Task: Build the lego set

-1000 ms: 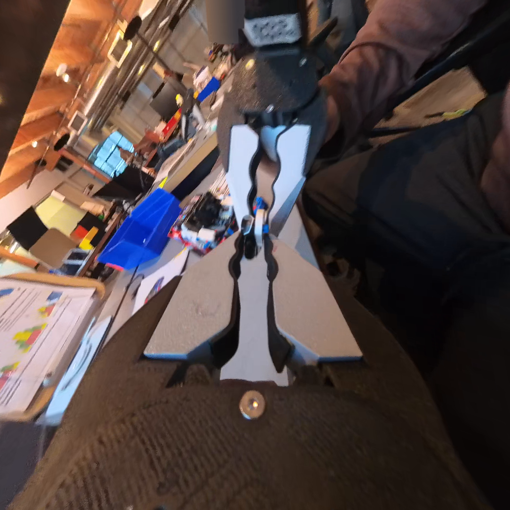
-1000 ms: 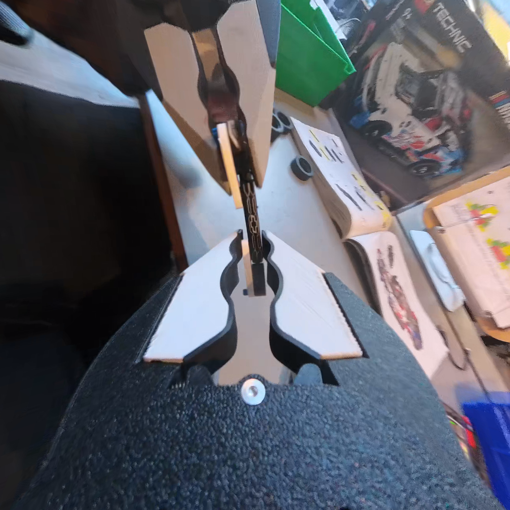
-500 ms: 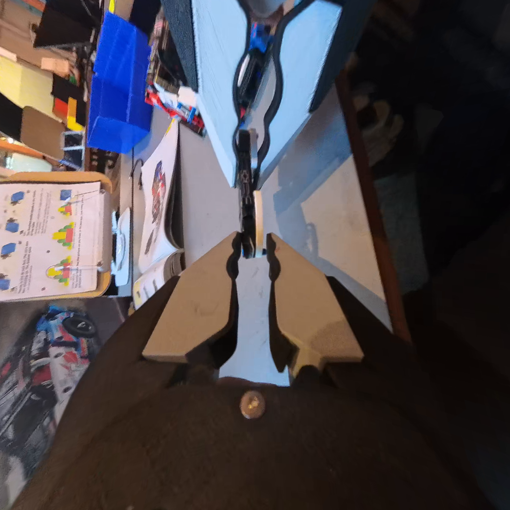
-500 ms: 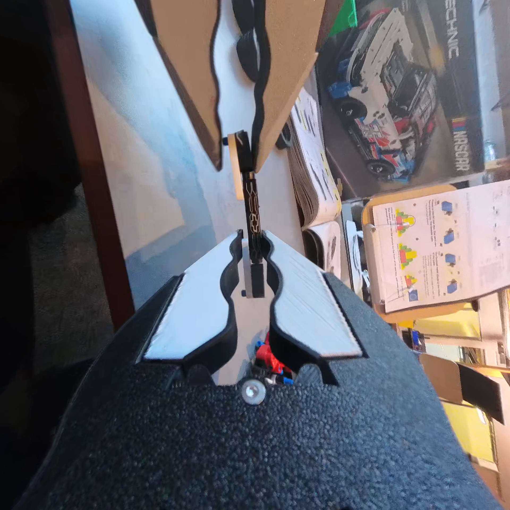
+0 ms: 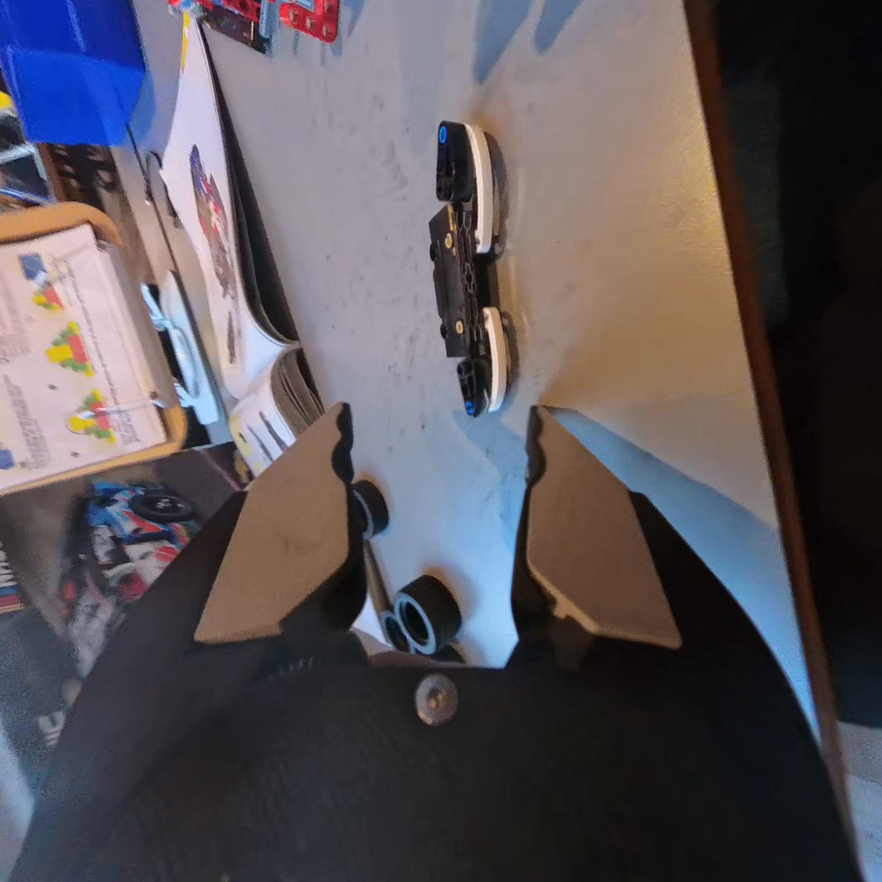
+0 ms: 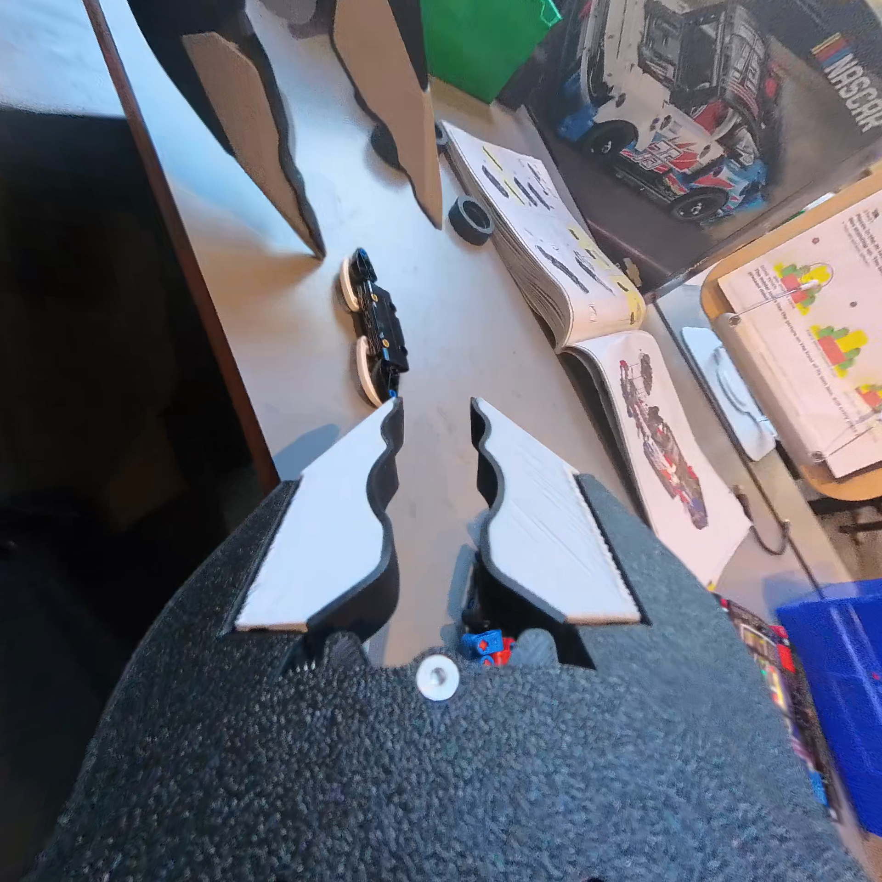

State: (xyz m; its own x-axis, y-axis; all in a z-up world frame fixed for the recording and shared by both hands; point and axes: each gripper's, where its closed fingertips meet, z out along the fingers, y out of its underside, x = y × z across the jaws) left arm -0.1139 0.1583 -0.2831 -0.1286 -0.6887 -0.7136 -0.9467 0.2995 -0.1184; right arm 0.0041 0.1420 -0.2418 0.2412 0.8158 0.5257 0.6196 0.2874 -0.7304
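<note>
A black lego assembly with white curved panels (image 5: 465,267) lies on the light table, near its dark front edge. It also shows in the right wrist view (image 6: 377,324). My left gripper (image 5: 439,422) is open and empty, just short of one end of the assembly. My right gripper (image 6: 435,405) is open and empty, close to the other end. The left gripper (image 6: 377,234) also shows at the top of the right wrist view, open, beyond the assembly. Black tyres (image 5: 425,615) lie on the table under the left gripper.
An open instruction book (image 6: 549,229) and another tyre (image 6: 470,219) lie beside the assembly. Beyond are the lego set box (image 6: 668,95), a green bin (image 6: 477,43), a clipboard with a printed sheet (image 6: 811,310) and a blue bin (image 6: 849,668). Loose red and blue pieces (image 6: 487,644) lie under the right gripper. The gap from one gripper's tips to the other's is roughly 12 cm.
Both grippers were shut on the assembly, holding it between them above the table. Both have opened and drawn back, and the assembly now lies on the table.
</note>
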